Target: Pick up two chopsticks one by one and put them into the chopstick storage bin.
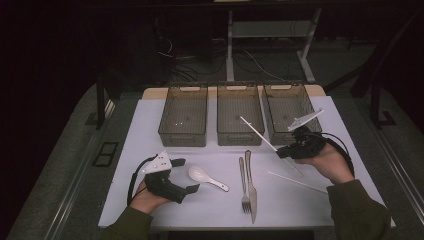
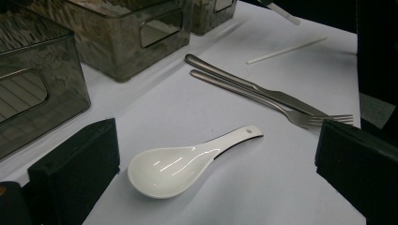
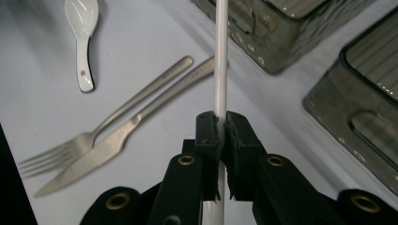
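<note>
- White slender chopstick (image 3: 220,56) sits pinched between the closed jaws of the right gripper (image 3: 219,136).
- Left gripper (image 2: 211,173) gapes wide around a glossy ceramic spoon (image 2: 180,161), untouched.

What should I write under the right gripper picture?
Right hand-held gripper pinching a white chopstick above a fork and knife.

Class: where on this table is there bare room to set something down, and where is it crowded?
Bare: the table left of the bins, and the strip between spoon and fork. Crowded: around the knife and the loose chopstick by the right gripper.
</note>
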